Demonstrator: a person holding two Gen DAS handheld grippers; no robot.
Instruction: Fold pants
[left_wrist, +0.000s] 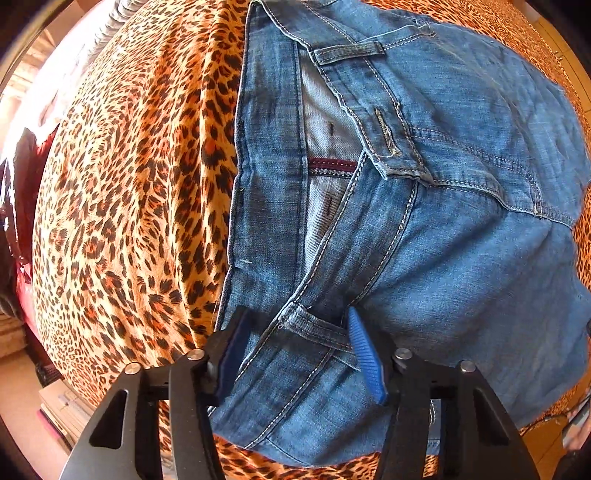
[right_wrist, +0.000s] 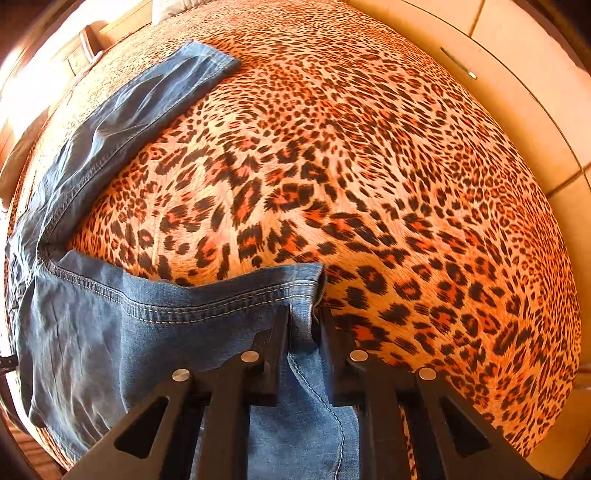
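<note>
denim pants (left_wrist: 424, 229), one pair, pinched by two claws (left_wrist: 295, 350) (right_wrist: 304, 332).

Both wrist cameras look straight down, close over the leopard-print bedspread (left_wrist: 122, 206). Left view frames the jeans (left_wrist: 424, 229) waistband, filling center and right. Right view frames a leg hem, lower left. Shared: jeans, bedspread.

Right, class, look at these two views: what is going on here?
A person is folding blue jeans on a leopard-print bedspread, one hand-held gripper in each hand. The left hand-held gripper straddles the waistband by a belt loop. The right hand-held gripper pinches a leg hem. The other leg lies spread out.
</note>
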